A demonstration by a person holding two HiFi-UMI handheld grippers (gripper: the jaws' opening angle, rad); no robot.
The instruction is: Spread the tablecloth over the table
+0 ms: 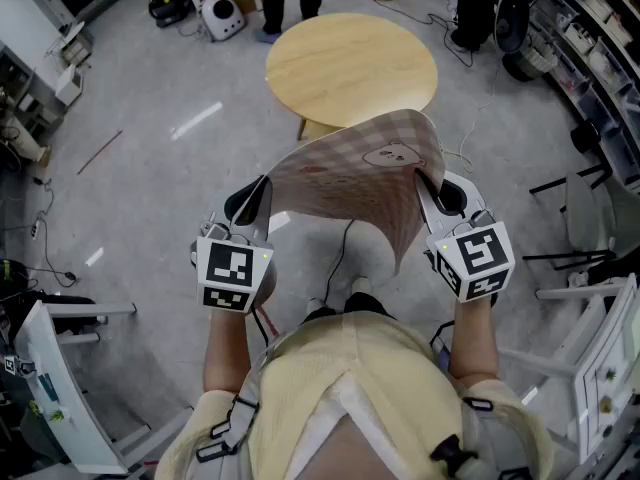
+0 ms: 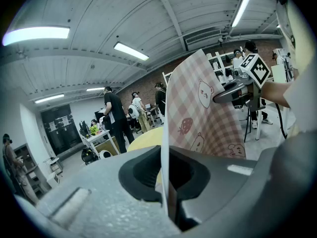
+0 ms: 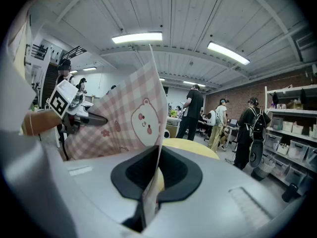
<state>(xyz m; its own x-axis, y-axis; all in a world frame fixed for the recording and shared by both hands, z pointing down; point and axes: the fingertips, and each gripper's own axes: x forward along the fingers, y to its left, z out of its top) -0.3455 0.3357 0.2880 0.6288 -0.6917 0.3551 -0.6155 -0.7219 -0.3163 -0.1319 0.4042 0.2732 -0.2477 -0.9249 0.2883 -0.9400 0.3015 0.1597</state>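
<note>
Tablecloth (image 1: 355, 183) is held in the air just short of the round wooden table (image 1: 350, 68), not yet laid. The left gripper (image 1: 262, 196) and right gripper (image 1: 430, 186) are each clamped on a near edge. The long axis is judged to run side to side between them, with the far edge arched up toward the table. Next: the cloth is to be carried forward and lowered across the top.

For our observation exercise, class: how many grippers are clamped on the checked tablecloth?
2. The left gripper pinches the left edge of the checked tablecloth, and the right gripper pinches its right edge, jaws shut on it. It hangs between them, in front of the round wooden table.
</note>
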